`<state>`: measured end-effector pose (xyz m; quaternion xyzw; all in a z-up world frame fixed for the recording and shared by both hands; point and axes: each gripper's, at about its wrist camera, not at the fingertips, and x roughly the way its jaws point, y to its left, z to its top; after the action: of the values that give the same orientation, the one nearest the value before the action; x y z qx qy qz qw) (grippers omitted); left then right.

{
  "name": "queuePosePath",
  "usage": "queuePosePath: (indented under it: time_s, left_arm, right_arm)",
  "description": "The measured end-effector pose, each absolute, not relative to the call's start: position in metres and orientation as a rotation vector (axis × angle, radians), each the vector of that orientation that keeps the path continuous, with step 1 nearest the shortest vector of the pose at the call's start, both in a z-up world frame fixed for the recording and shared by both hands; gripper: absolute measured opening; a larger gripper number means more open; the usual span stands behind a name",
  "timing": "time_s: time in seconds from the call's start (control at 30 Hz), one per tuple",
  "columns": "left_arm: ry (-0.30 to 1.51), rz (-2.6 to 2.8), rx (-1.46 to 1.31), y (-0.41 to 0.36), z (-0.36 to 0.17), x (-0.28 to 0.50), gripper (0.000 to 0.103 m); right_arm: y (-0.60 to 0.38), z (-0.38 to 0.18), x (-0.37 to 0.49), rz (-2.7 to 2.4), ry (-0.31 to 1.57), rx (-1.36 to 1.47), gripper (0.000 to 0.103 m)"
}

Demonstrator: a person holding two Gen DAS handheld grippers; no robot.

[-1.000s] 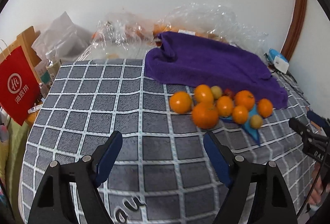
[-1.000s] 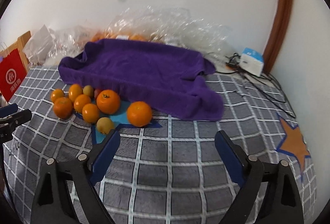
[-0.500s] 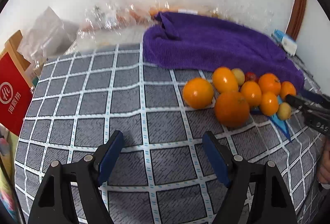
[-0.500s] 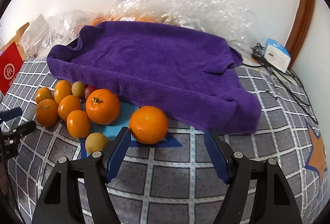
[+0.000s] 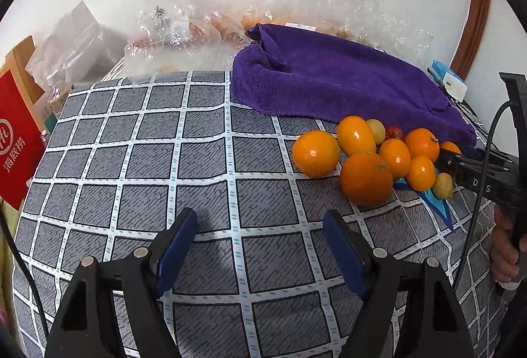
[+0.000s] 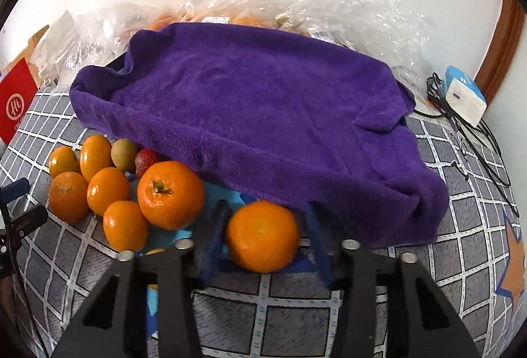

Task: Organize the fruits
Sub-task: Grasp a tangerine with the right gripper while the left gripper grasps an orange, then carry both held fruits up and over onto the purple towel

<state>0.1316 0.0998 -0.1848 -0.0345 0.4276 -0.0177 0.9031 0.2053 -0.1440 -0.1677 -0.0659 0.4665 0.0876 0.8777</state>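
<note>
The right gripper has an orange between its jaws at the bottom middle of the frame, and the jaws are closing but not pressing yet. The left gripper hangs with jaws apart over the bare checked surface. The round orange could roll into the pile if one jaw bumps it first.
</note>
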Motion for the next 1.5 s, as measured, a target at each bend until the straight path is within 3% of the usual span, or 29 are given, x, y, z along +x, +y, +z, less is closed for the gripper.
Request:
queuePosePath:
  time_s: [0.47, 0.8, 1.13, 1.27, 1.5]
  left_arm:
    - [0.9, -0.023, -0.061, 0.097, -0.183, 0.13, 0.076]
    - [0.943, -0.045, -0.193, 0.098, -0.174, 0.163, 0.058]
    - [0.95, -0.065, -0.13, 0.071, -0.175, 0.187, 0.058]
    - [0.956, -0.086, -0.123, 0.065, -0.175, 0.19, 0.033]
    - [0.965, -0.066, -0.129, 0.068, -0.172, 0.18, 0.033]
  right_arm:
    - [-0.159, -0.163, 0.184, 0.191, 0.958, -0.114, 0.04]
    - [-0.178, -0.161, 0.167, 0.191, 0.943, -0.097, 0.04]
    - [-0.202, -0.161, 0.156, 0.174, 0.95, -0.068, 0.04]
    - [-0.206, -0.159, 0.155, 0.164, 0.951, -0.065, 0.04]
    - [-0.209, -0.15, 0.151, 0.152, 0.938, -0.067, 0.04]
